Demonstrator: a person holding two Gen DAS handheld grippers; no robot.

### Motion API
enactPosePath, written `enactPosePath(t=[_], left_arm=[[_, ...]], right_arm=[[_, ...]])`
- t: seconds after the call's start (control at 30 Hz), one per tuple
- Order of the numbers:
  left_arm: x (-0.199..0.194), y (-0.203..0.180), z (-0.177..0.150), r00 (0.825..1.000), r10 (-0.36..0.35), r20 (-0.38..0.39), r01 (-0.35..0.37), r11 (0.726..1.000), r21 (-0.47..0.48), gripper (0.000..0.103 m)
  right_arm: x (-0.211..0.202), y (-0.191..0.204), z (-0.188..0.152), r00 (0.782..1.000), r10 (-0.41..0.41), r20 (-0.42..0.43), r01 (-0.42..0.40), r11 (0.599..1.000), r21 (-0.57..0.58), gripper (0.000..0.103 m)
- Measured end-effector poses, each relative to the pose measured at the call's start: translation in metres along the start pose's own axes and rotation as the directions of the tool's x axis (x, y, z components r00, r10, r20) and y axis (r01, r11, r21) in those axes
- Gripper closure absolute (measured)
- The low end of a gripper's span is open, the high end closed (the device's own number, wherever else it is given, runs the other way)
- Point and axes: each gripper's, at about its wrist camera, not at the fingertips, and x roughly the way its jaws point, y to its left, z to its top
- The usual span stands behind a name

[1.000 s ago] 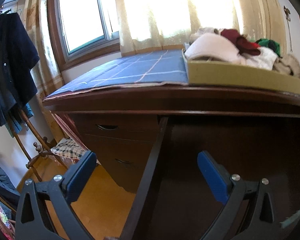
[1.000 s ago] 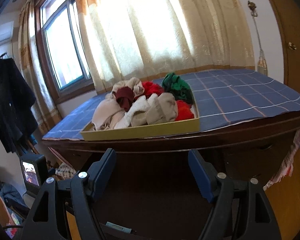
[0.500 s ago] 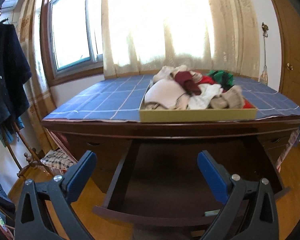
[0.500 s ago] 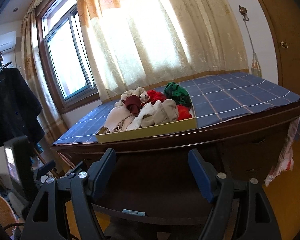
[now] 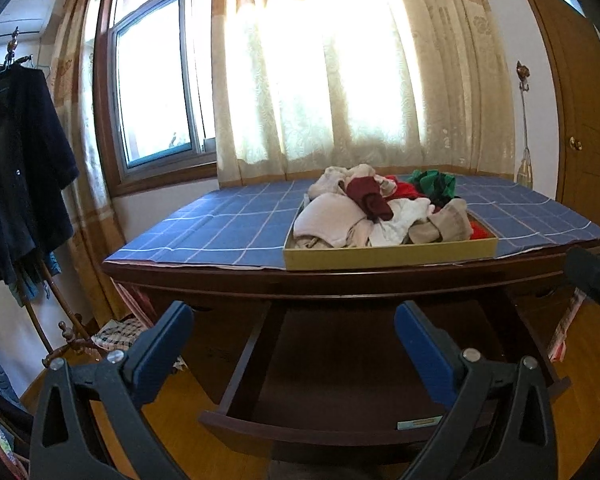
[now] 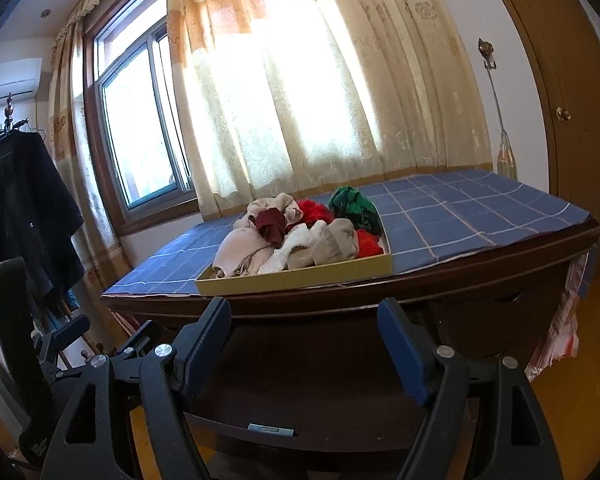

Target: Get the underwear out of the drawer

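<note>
Heaped in a yellow tray [image 5: 388, 257] on the desk [image 5: 204, 276]: underwear [image 5: 384, 208] in cream, white, maroon, red and green, crumpled together. Below the desk's front edge, pulled out: the drawer [image 5: 308, 434], dark inside. Left gripper [image 5: 290, 344] and right gripper [image 6: 304, 338] near the drawer, blue fingers [image 5: 418, 350] spread wide, holding and touching nothing.

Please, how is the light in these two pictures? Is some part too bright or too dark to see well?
Left wrist view: the sunlit curtain is blown out white; the open drawer under the desk lies in deep shadow, its inside hard to read. Right wrist view: the same glare on the curtain, the pile of clothes well lit, straight edges bent by the fisheye lens.
</note>
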Motion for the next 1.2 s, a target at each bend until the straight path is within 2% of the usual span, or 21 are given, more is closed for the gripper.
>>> enactPosePath(t=[0.43,0.63,1.2], left_arm=[[-0.004,0.0,-0.001,1.0,-0.007,0.007,0.007,1.0,0.001,0.0],[-0.013,-0.004,0.0,0.999,0.001,0.046,-0.002,1.0,0.013,0.0],[-0.016,-0.002,0.002,0.999,-0.002,0.047,0.002,1.0,-0.004,0.0]], right_arm=[[-0.004,0.004,0.0,1.0,0.0,0.02,0.0,1.0,-0.015,0.024],[-0.009,0.004,0.0,0.999,-0.003,0.039,0.003,1.0,-0.015,0.024],[-0.015,0.004,0.0,0.998,-0.012,0.067,0.014,1.0,-0.021,0.024]])
